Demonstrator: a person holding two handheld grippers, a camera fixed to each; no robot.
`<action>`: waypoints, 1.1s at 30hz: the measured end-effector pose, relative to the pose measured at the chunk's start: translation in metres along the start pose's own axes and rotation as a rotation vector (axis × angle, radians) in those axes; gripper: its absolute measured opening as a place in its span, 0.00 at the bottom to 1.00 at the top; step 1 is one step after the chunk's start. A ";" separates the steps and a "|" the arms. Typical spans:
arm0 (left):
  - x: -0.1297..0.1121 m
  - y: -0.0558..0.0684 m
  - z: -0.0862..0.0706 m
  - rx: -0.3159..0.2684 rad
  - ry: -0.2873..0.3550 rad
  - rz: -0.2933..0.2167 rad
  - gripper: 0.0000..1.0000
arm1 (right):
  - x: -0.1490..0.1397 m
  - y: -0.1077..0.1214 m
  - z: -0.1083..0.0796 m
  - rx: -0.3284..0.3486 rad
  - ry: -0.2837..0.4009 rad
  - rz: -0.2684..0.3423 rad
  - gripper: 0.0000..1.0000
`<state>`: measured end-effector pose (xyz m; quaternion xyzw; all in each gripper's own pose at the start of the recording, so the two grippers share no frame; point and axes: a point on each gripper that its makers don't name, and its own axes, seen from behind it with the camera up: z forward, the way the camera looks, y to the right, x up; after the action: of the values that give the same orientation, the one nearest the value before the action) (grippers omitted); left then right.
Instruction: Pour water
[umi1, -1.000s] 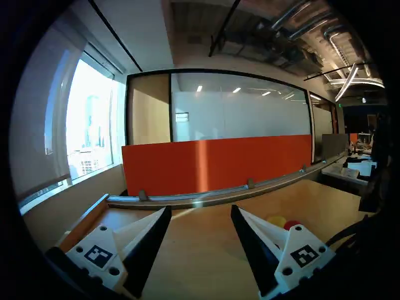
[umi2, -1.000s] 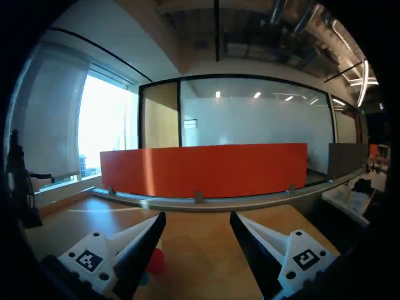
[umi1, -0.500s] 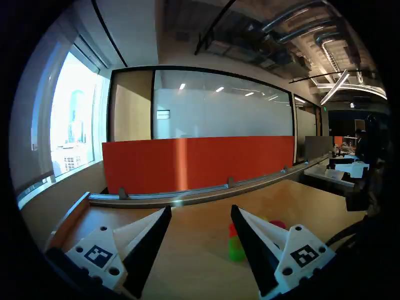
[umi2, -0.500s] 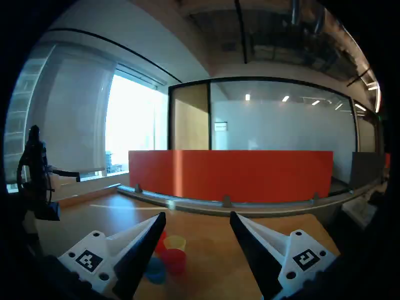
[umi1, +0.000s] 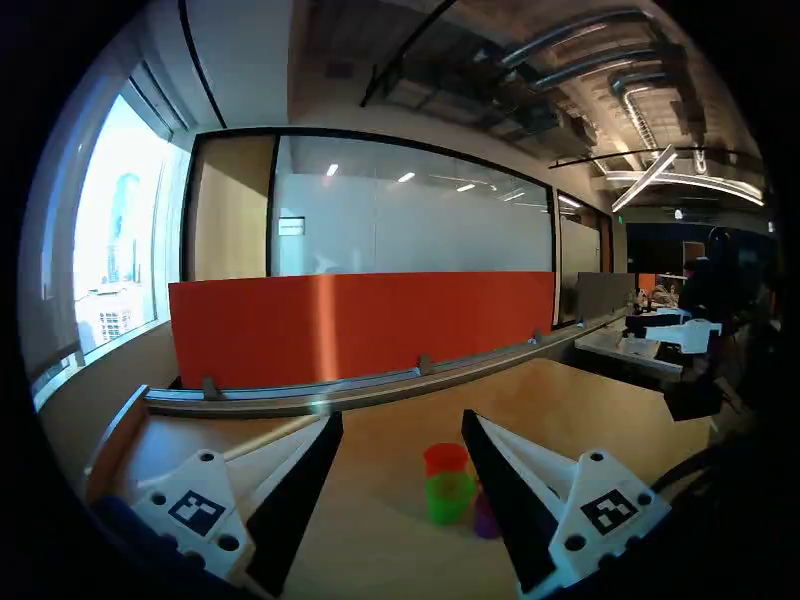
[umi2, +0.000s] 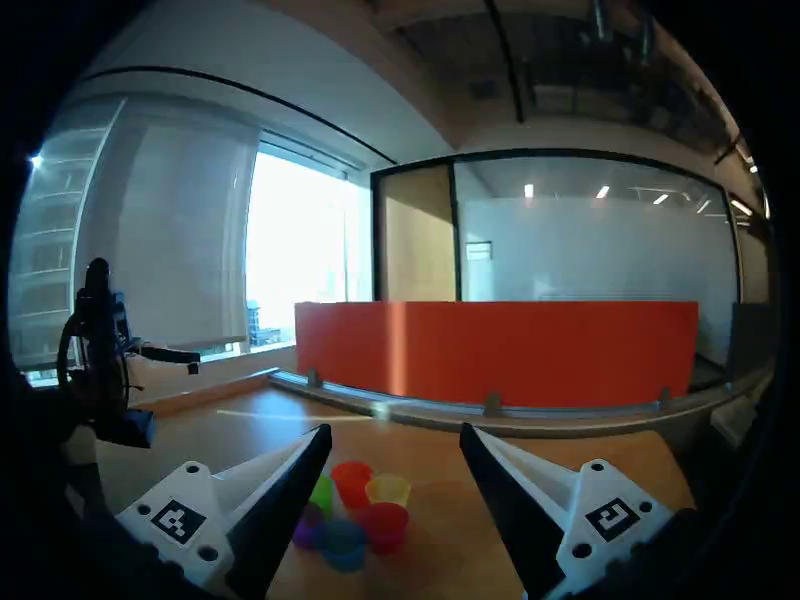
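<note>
Several small plastic cups stand bunched together on a wooden desk. In the left gripper view a green cup (umi1: 448, 497) stands in front of a red cup (umi1: 445, 459), with a purple cup (umi1: 484, 516) beside them. My left gripper (umi1: 398, 480) is open, fingers framing those cups from nearer the camera. In the right gripper view an orange-red cup (umi2: 351, 483), a yellow cup (umi2: 388, 490), a red cup (umi2: 383, 526), a blue cup (umi2: 344, 543), a purple cup (umi2: 307, 526) and a green cup (umi2: 322, 494) sit together. My right gripper (umi2: 394, 482) is open above them.
An orange partition (umi1: 360, 320) with a metal rail (umi1: 380, 385) borders the desk's far edge. A bright window (umi2: 300, 270) is at the left. The other gripper's dark body (umi2: 100, 370) shows at the left in the right gripper view. More desks (umi1: 670, 335) lie at the right.
Both views have swung and tipped downward, bringing the cluster of cups into sight between each pair of fingers. Both grippers stayed open.
</note>
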<state>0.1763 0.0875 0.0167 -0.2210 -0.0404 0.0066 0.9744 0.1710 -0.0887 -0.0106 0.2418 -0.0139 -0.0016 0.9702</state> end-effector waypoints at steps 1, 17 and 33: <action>0.000 0.001 0.001 -0.005 -0.001 0.000 0.88 | 0.000 -0.001 0.001 0.004 -0.002 -0.003 0.99; -0.014 0.008 0.014 -0.086 -0.046 0.035 0.88 | -0.022 -0.019 0.014 0.090 -0.078 -0.028 0.99; -0.043 0.015 0.036 -0.177 -0.119 0.109 0.88 | -0.054 -0.033 0.024 0.172 -0.173 -0.076 0.99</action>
<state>0.1310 0.1153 0.0395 -0.3075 -0.0865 0.0692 0.9451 0.1161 -0.1288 -0.0068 0.3234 -0.0885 -0.0580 0.9403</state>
